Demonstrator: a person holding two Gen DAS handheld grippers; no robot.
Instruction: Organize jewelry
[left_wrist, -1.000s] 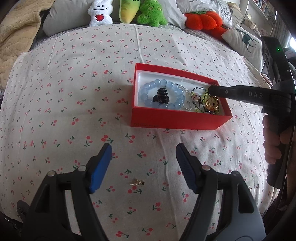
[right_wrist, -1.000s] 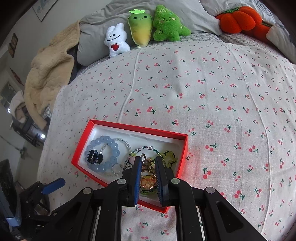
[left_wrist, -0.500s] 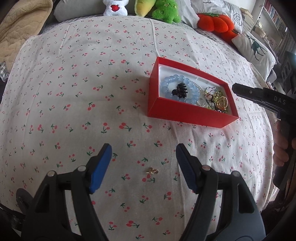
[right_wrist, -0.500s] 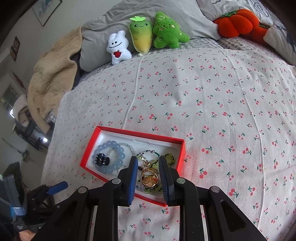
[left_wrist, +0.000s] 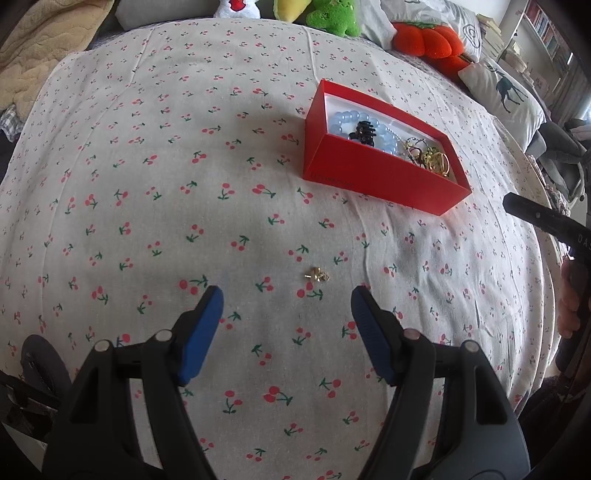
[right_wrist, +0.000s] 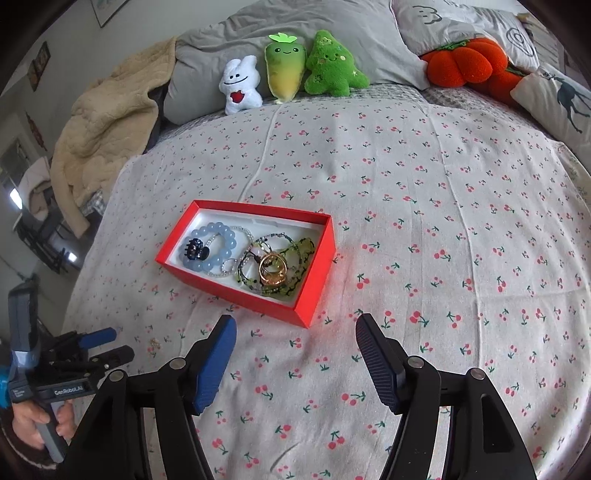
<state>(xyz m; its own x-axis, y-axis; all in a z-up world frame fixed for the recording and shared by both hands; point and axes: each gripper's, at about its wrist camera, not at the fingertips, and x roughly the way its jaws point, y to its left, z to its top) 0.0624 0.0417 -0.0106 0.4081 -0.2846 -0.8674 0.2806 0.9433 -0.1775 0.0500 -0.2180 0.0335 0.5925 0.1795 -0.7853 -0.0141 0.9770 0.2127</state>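
bed: cherry-print sheet (left_wrist: 147, 184) covers pretty much everything, a bit wrinkled toward the near right side

red box (right_wrist: 314, 284): sits open on the sheet, white lining inside, angled a little from both views

inside the box: blue bead bracelet (right_wrist: 218, 247) at the left end with a black hair claw (right_wrist: 195, 251) lying on it; toward the right end a tangle of green beaded strands with a gold ring (right_wrist: 273, 271) on top

loose piece: small gold earring (left_wrist: 316, 275) lying on the sheet by itself, well apart from the box, on the near side of it

left gripper (left_wrist: 286, 314): jaws spread wide, nothing between them, hovering over the sheet with the earring just past the tips, nearer the right finger

right gripper (right_wrist: 295, 332): jaws opening, nothing between the pads; near corner of the box sits just beyond the tips

headboard end: white plush (right_wrist: 240, 86), carrot-ish plush and green tree plush lined up against a grey pillow, orange pumpkin cushion (right_wrist: 461, 62) off right, beige blanket bunched at left
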